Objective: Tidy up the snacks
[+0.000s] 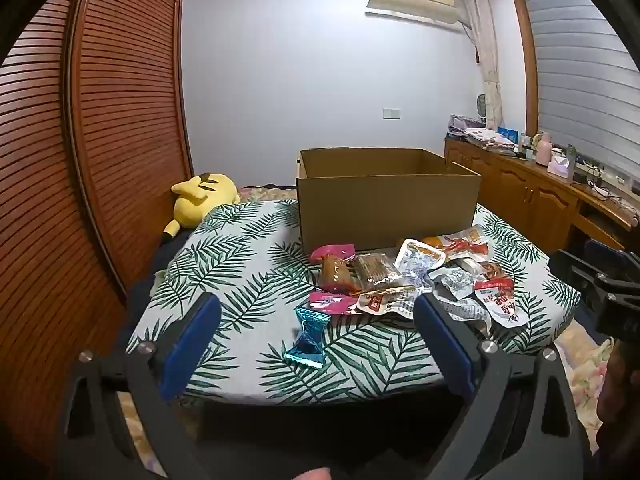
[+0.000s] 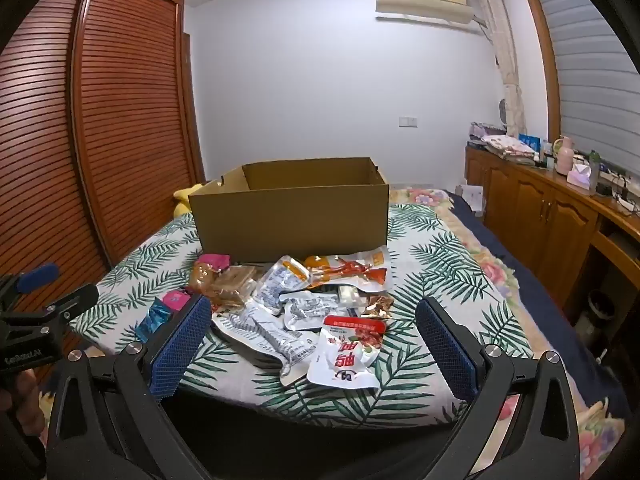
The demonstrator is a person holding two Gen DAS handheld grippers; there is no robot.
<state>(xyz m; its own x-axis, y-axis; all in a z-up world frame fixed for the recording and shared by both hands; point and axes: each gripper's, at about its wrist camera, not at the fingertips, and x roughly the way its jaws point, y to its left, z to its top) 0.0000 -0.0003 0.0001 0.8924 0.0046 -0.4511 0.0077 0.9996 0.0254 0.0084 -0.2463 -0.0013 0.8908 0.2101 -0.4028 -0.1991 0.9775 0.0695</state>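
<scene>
Brown cardboard box (image 1: 386, 196), open-topped, sits on my leaf-print cloth (image 1: 240, 264) w/ the snack pile right at its front wall. Left gripper (image 1: 316, 332): blue-padded jaws spread wide, nothing held, hovering on the near side of the pile from the box. Shiny blue candy wrapper (image 1: 308, 338) lies between those jaws on the cloth, nearer me than the box. Right gripper (image 2: 312, 340) also spread wide, empty; red-and-white sachet (image 2: 348, 354) lies between its fingers, at the pile's near edge. Pink packet (image 1: 334, 254) and clear brown-snack pack (image 1: 378, 272) sit just in front of the box. Yellow plush toy (image 1: 202, 198) lies left of the box, off the cloth.
</scene>
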